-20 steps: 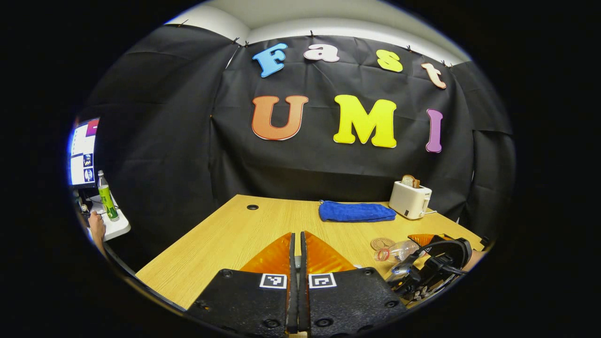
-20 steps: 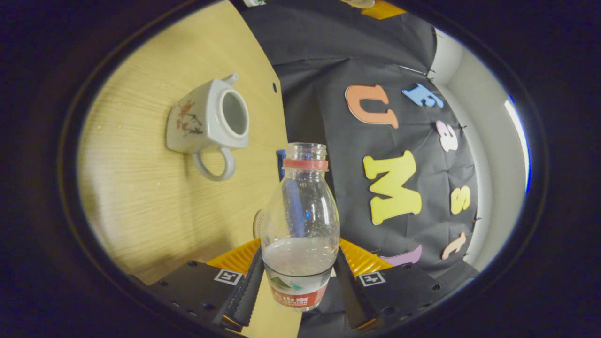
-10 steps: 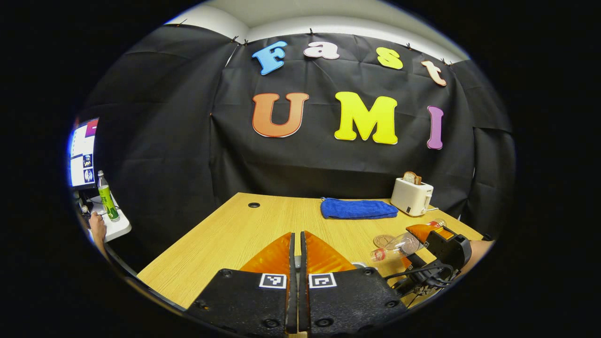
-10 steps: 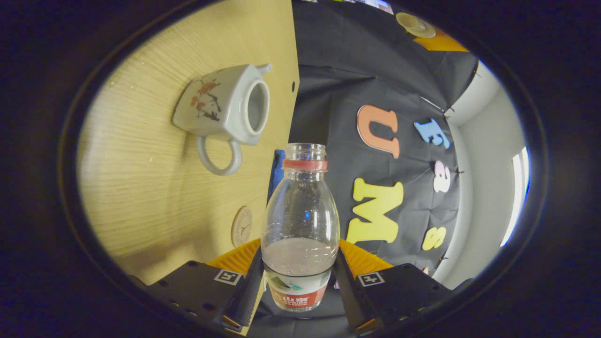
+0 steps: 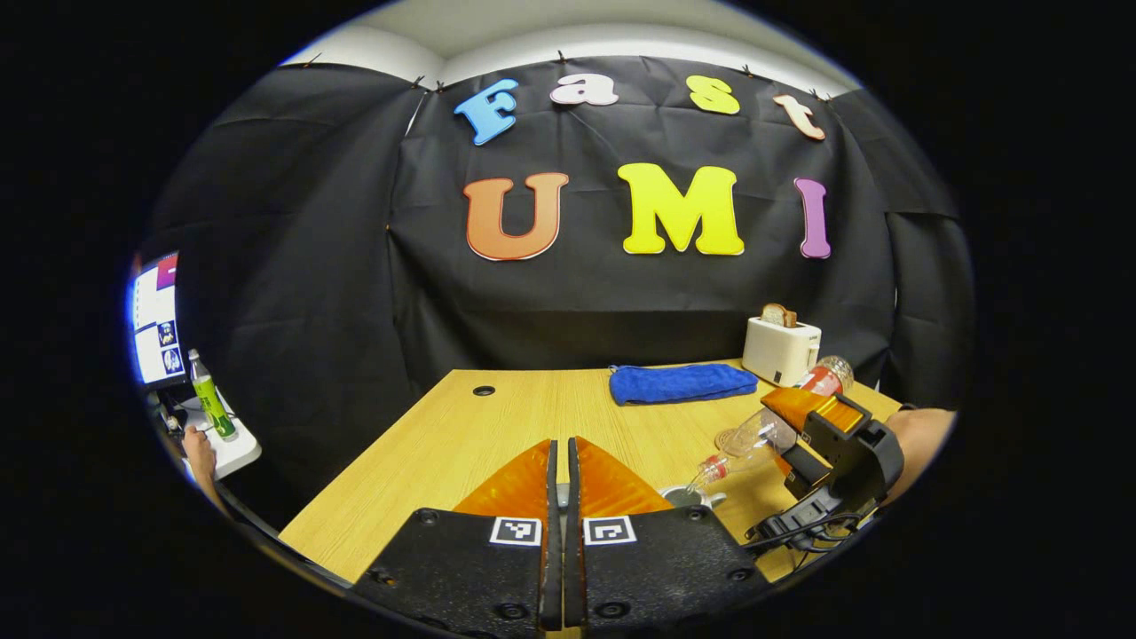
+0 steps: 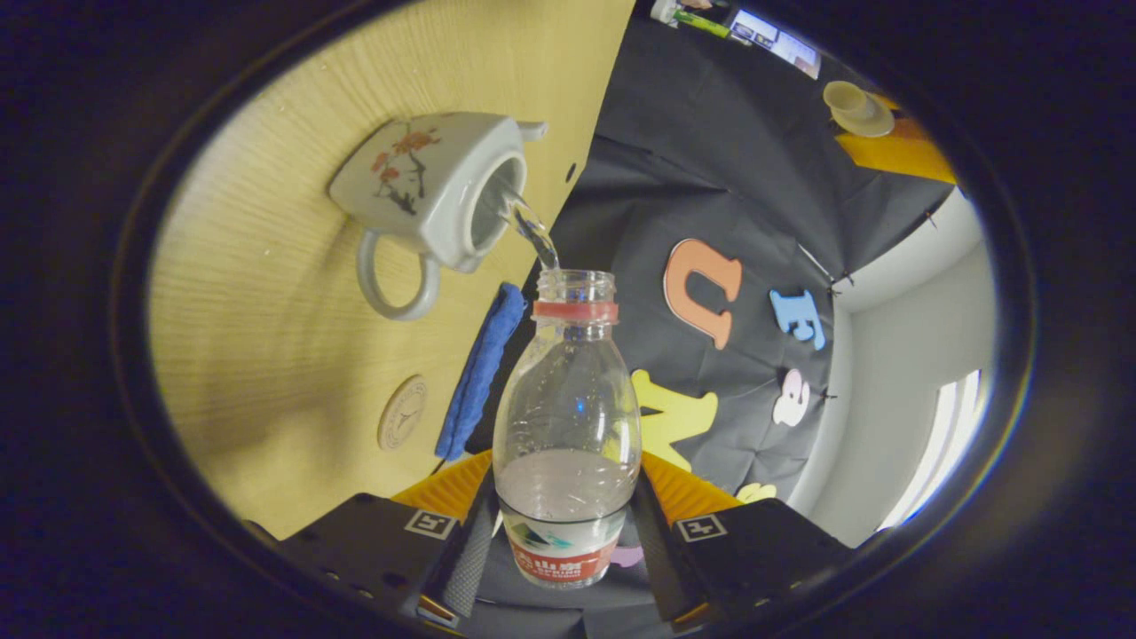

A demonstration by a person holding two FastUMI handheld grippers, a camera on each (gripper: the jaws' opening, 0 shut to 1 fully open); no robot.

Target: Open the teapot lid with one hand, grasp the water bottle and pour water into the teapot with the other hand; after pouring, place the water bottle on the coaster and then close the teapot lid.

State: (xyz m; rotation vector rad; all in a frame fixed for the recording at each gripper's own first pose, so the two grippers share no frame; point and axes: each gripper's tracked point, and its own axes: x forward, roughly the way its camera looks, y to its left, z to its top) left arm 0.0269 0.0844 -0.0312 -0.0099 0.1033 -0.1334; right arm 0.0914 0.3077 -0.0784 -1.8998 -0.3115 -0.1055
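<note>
— Pouring now? What does the right hand-held gripper have?

— Both its fingers press on the lower part of the water bottle, around the label. The bottle is uncapped and tilted with its mouth down toward the teapot. A thin stream of water runs from the mouth into the teapot's open top. Some water sits in the bottle's lower half.

— Where is the teapot?

— Upright on the wooden surface, toward its near edge, with its handle turned toward the coaster. The coaster lies flat and bare, near the teapot but apart from it, just beside a folded blue cloth. The cloth lies along the far edge.

— And the left hand-held gripper?

— In the left gripper view its fingers are drawn almost together, with only a slim slit between them. In the right gripper view the lid sits at its fingertips, held up in the air well away from the teapot.

— Anything else around?

— A toaster with a slice in it stands at the far right corner, close to the cloth. A person's forearm shows behind the right hand-held gripper. Off the surface to the left, a small white shelf carries a green bottle, with a screen above it.
</note>
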